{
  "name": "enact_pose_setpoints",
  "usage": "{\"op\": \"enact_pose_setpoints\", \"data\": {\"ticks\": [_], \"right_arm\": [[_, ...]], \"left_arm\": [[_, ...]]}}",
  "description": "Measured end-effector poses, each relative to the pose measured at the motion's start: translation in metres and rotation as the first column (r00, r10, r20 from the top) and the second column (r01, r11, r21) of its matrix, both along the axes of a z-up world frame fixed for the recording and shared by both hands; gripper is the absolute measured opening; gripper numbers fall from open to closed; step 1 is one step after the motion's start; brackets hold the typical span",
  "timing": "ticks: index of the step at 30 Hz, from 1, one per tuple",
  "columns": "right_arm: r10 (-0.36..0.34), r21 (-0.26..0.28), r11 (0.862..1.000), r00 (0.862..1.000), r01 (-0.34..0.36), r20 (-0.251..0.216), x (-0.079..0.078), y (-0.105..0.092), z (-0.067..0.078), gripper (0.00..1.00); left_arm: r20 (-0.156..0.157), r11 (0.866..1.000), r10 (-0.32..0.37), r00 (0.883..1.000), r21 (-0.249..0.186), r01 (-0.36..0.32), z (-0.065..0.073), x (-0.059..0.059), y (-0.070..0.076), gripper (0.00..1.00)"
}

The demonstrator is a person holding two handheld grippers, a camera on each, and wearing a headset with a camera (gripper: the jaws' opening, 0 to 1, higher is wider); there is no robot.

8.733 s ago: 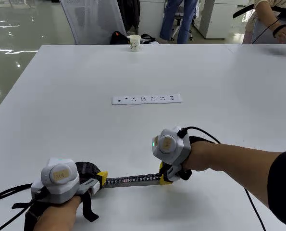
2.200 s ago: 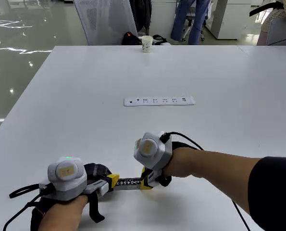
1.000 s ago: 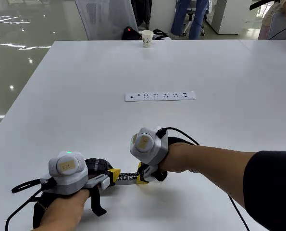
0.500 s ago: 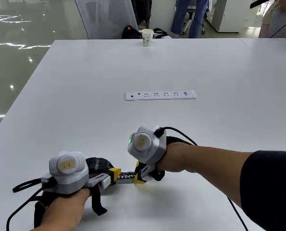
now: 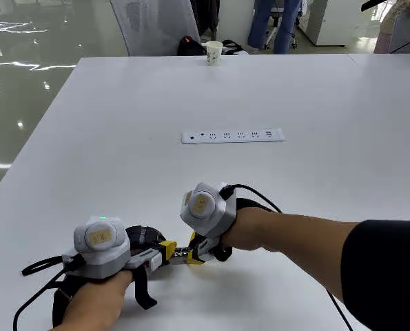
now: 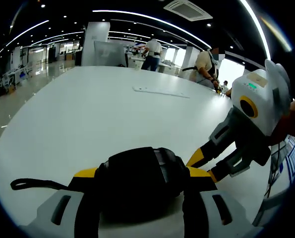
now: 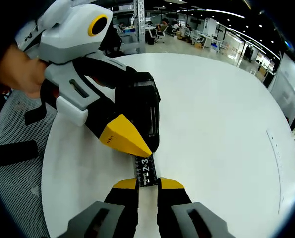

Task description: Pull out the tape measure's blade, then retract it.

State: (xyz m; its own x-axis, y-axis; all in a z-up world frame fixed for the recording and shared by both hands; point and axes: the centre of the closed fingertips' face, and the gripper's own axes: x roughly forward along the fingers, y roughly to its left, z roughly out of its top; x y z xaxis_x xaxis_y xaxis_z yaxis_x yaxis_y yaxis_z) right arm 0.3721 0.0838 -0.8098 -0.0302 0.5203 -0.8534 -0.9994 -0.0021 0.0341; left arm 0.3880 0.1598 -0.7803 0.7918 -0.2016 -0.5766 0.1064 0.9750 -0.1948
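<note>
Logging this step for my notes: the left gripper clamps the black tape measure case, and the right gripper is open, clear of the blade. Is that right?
Not quite. The right gripper is shut on the blade, pinching its end, as the right gripper view shows. The left gripper does clamp the black tape measure case.

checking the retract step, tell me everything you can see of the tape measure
The tape measure has a chunky black case, plastic or rubbery by its look, low on the white table. The left hand-held gripper clamps the case between yellow-tipped jaws. A short stretch of dark blade with pale printed numbers sticks out flat, and the right hand-held gripper pinches its end. The rest of the blade is hidden inside the case.
</note>
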Motion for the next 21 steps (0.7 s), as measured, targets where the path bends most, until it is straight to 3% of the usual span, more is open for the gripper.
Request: {"op": "enact_pose_setpoints", "data": {"ticks": [21], "right_arm": [[0.004,0.053,0.999,1.000,-0.003,-0.003,-0.004,0.015,0.001,0.10]], "left_arm": [[-0.004,1.000,-0.004,1.000,-0.005,0.004,0.000,0.000,-0.002,0.62]]}}
